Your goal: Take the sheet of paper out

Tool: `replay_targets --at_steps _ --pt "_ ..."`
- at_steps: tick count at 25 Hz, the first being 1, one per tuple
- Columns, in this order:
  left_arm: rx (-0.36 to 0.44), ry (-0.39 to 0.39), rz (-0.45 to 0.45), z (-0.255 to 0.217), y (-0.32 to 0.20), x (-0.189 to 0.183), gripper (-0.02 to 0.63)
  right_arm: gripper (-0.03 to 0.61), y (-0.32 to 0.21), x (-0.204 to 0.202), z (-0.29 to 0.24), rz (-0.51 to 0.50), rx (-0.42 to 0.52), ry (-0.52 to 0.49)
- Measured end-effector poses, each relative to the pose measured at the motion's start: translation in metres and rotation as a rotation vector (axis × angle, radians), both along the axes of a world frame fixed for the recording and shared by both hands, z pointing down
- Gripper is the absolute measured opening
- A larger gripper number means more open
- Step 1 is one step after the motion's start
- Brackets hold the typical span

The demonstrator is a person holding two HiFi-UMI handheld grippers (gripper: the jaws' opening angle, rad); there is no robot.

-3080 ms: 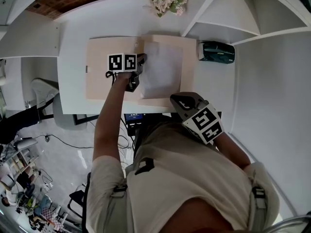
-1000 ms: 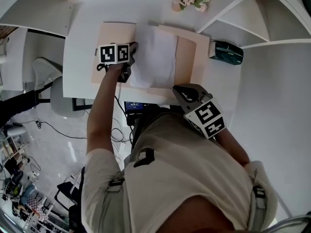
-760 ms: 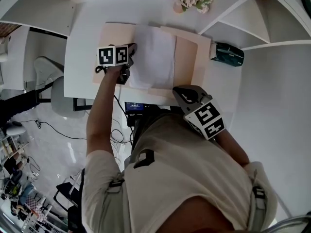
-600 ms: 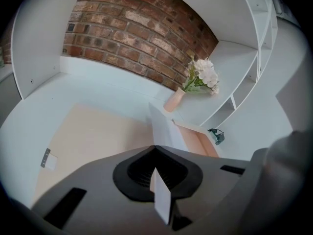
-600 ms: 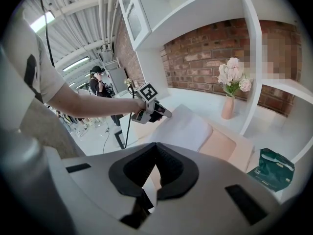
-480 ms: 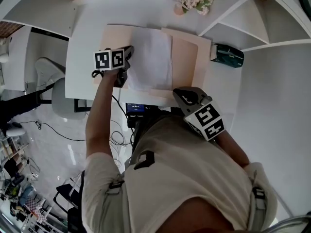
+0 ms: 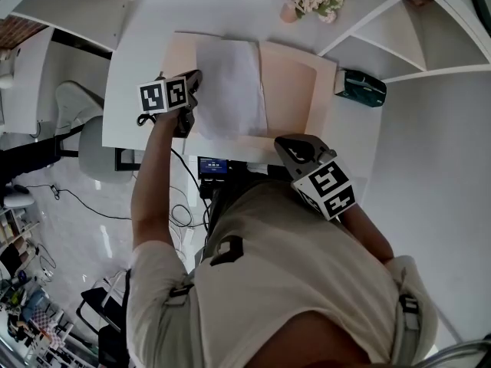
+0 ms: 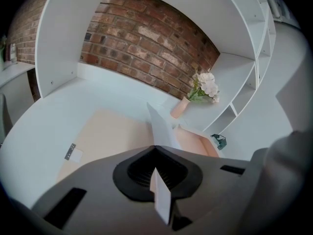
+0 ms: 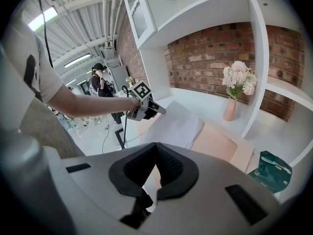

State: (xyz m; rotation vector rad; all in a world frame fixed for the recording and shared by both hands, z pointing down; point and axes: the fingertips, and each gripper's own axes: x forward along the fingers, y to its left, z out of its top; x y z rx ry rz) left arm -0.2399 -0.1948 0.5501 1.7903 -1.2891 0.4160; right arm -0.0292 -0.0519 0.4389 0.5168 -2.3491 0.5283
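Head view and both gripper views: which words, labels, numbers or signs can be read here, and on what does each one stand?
No text can be read in any view.
Green packet: print too small to read.
Small dark screen: blurred, unreadable.
Small tag on the folder: too small to read.
Two cubes: black-and-white square patterns only, no letters.
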Motion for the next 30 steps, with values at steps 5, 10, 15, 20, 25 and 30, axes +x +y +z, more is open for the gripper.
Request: replay_targets --at_steps 5,10,15,20,25,30 --pt "0.044 0.002 -0.049 -0.010 0.008 -0.015 0.015 0.018 0.003 -0.003 0.001 -0.013 0.021 0.021" --pt "0.095 0.014 -0.084 -0.026 0.019 -0.025 0.015 0.018 0.007 -0.013 -0.001 -0.040 0.035 0.022" --pt "0.144 0.001 -0.132 -0.046 0.032 -0.040 0.015 0.018 0.016 -0.027 -0.007 -0.062 0.021 0.013" --pt "0.221 -0.011 -0.165 -0.077 0.042 -0.052 0.015 0.018 0.018 -0.033 -0.009 -0.061 0.030 0.005" --pt "0.276 -0.069 -0.207 -0.100 0.064 -0.070 0.015 0.018 0.026 -0.042 -0.009 -0.072 0.045 0.002" --pt "0.327 0.002 -0.213 -0.122 0.080 -0.069 0.015 0.018 0.036 -0.052 -0.004 -0.072 0.054 0.006"
